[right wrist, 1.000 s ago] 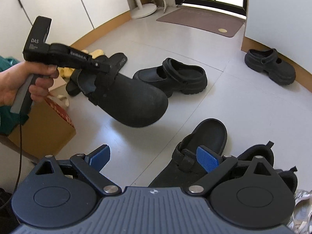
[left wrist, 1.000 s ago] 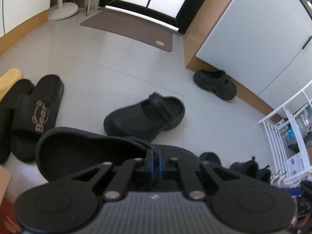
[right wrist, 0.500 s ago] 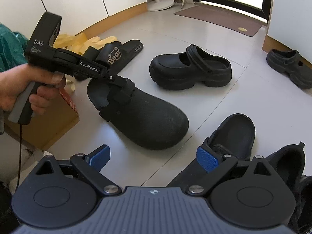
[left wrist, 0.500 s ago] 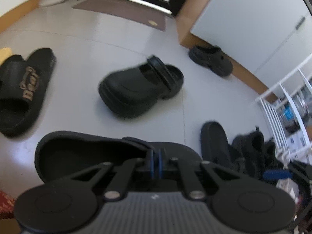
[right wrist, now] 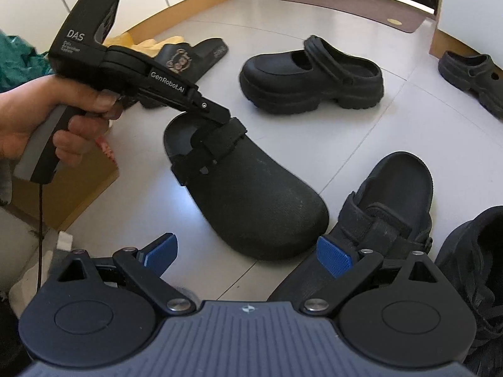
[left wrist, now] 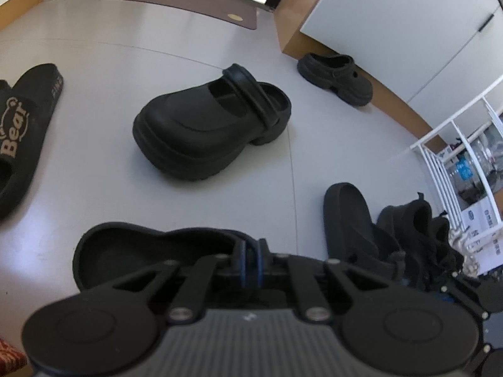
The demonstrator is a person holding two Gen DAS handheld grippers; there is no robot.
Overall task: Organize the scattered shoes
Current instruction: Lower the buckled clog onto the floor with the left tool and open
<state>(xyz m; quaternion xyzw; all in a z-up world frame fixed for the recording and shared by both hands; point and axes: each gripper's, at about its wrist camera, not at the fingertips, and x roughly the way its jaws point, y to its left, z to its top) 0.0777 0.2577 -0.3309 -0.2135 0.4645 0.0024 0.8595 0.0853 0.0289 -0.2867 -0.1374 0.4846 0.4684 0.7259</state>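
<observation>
A black strapped clog (right wrist: 251, 194) lies on the pale floor, its heel opening (left wrist: 151, 251) towards the left wrist camera. My left gripper (left wrist: 250, 262), held in a person's hand, has its tips (right wrist: 224, 122) at the clog's strap. Its jaws are opening: the strap still sits between the blue pads, which stand slightly apart. The matching clog (right wrist: 393, 207) lies just to the right (left wrist: 349, 223). My right gripper (right wrist: 246, 253) hangs open above the first clog's toe, with nothing between its pads.
A chunky black platform clog (right wrist: 314, 78) stands mid-floor, its mate (right wrist: 471, 75) by the cabinet base. A "Bear" slide (left wrist: 22, 116) and yellow slippers (right wrist: 157, 42) lie left. A black sneaker (right wrist: 471, 251), white rack (left wrist: 456, 157) and cardboard box (right wrist: 78, 182) stand close by.
Both grippers have sunk. The clog came down from mid-air onto the floor beside its mate, and the left pads have parted a little around the strap.
</observation>
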